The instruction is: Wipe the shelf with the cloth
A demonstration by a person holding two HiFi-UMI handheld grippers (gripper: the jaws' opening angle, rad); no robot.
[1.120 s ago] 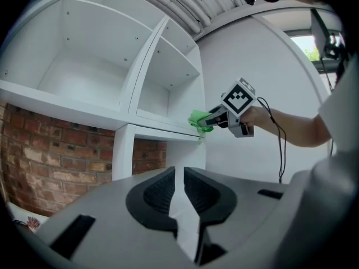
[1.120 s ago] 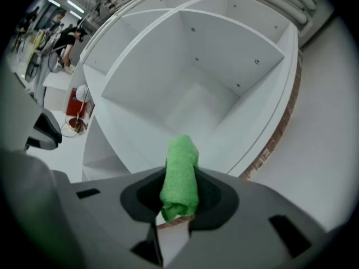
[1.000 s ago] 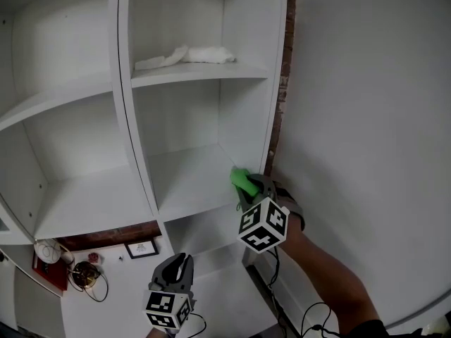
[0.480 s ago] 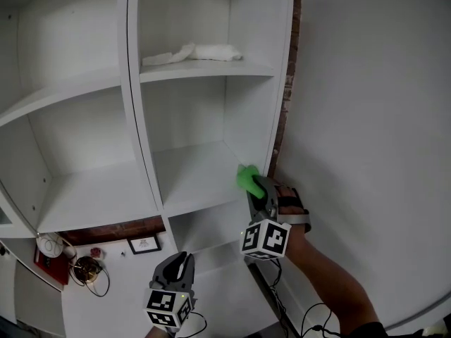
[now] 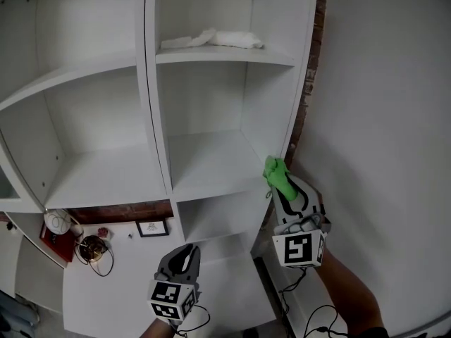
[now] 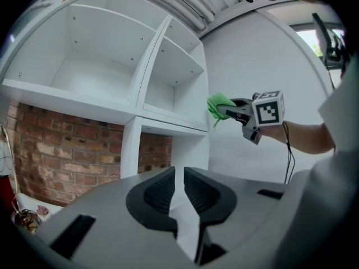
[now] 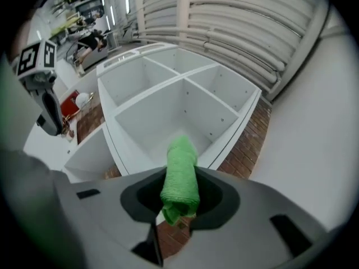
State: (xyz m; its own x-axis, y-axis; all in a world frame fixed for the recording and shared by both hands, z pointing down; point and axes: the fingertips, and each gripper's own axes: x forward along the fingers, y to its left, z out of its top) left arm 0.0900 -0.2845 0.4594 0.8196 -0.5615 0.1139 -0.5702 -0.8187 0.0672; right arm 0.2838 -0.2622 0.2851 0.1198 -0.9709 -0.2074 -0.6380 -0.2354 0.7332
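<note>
A green cloth (image 5: 277, 175) is bunched between the jaws of my right gripper (image 5: 283, 186), which is shut on it just off the front right corner of the white shelf (image 5: 211, 164). In the right gripper view the rolled cloth (image 7: 180, 175) sticks out ahead of the jaws toward the shelf compartments (image 7: 168, 114). My left gripper (image 5: 180, 260) hangs low in front of the shelf unit, shut and holding nothing. The left gripper view shows its jaws nearly together (image 6: 180, 192) and the cloth (image 6: 220, 105) held beside the shelf's right side.
A white crumpled cloth (image 5: 211, 39) lies on the upper right shelf. A plain white wall (image 5: 380, 118) stands to the right, with a brick strip (image 5: 308, 90) beside the unit. A low white surface (image 5: 113, 273) below holds a small picture frame (image 5: 152, 227) and trinkets (image 5: 91, 246).
My right gripper with the green cloth has drawn back off the shelf board to its front right corner. The head view has shifted, moving the shelf rightwards in view. The left gripper stays low.
</note>
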